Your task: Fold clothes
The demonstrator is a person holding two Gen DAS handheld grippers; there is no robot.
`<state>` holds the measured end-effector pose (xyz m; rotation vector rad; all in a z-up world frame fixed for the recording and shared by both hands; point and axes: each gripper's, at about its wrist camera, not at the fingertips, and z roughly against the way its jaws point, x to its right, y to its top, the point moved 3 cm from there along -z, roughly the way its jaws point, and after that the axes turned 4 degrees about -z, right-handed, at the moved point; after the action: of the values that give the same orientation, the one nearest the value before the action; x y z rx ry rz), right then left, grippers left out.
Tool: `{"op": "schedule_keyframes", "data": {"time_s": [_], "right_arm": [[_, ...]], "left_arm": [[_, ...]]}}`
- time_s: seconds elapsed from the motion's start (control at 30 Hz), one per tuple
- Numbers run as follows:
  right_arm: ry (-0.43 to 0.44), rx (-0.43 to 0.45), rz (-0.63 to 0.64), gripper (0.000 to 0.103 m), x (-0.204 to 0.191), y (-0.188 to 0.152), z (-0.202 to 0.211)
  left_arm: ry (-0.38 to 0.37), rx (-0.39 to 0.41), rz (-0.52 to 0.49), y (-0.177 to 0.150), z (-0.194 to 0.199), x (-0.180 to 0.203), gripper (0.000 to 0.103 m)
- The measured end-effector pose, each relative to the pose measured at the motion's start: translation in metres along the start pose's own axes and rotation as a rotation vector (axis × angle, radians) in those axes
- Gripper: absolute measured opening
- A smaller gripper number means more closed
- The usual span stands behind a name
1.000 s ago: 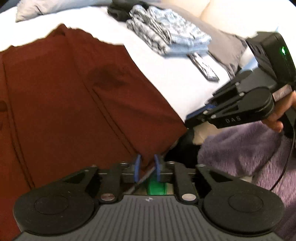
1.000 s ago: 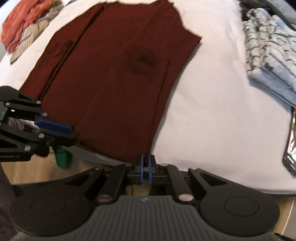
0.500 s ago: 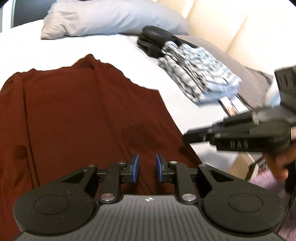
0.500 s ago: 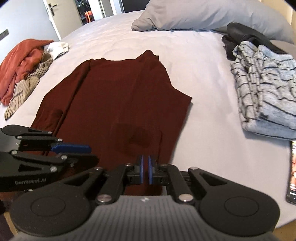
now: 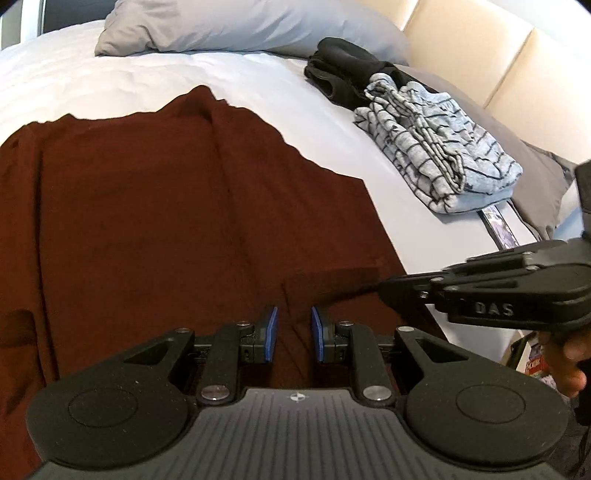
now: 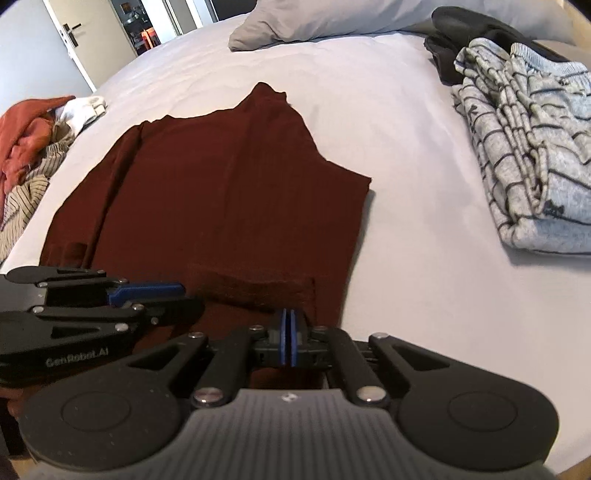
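White bed (image 6: 406,258); maroon garment (image 6: 221,206) beneath right gripper (image 6: 287,341)

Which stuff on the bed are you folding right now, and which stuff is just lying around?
For the folding:
- dark red garment
- left tool
- right tool

Just lying about:
- striped grey clothes, already folded
- black garment
- grey pillow
- orange and beige clothes heap

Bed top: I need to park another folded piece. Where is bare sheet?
Bare sheet lies between the maroon garment and the striped grey stack, and beyond the garment toward the pillow. The far left, with its orange heap, is crowded.
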<state>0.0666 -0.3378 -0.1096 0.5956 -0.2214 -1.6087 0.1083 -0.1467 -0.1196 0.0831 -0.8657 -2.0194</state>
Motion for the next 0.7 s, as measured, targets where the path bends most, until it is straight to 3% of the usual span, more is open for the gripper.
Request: {"op": "schedule_keyframes", "data": {"time_s": [0.1, 0.13, 0.17, 0.2, 0.23, 0.47, 0.7], "right_arm": [[-0.002, -0.003, -0.008, 0.008, -0.002, -0.003, 0.008], [-0.004, -0.007, -0.011, 0.014, -0.002, -0.004, 0.01], [-0.01, -0.011, -0.011, 0.023, -0.003, -0.006, 0.013], [-0.019, -0.014, -0.014, 0.049, -0.002, -0.008, 0.017], [-0.033, -0.015, -0.02, 0.055, -0.002, -0.01, 0.021], [-0.028, -0.059, -0.043, 0.055, 0.011, -0.033, 0.046], [0.051, -0.155, -0.102, 0.043, 0.031, -0.067, 0.052]], "left_arm": [[0.018, 0.002, 0.003, 0.003, 0.004, 0.0, 0.017], [0.027, 0.003, 0.0, 0.004, 0.006, 0.001, 0.017], [0.036, 0.006, -0.008, 0.005, 0.009, 0.003, 0.017], [0.041, 0.007, -0.018, 0.007, 0.011, 0.005, 0.017], [0.047, 0.004, -0.029, 0.008, 0.014, 0.008, 0.017], [0.054, -0.054, -0.088, 0.003, 0.034, 0.034, 0.017], [-0.027, -0.101, -0.159, -0.025, 0.044, 0.071, 0.017]]}}
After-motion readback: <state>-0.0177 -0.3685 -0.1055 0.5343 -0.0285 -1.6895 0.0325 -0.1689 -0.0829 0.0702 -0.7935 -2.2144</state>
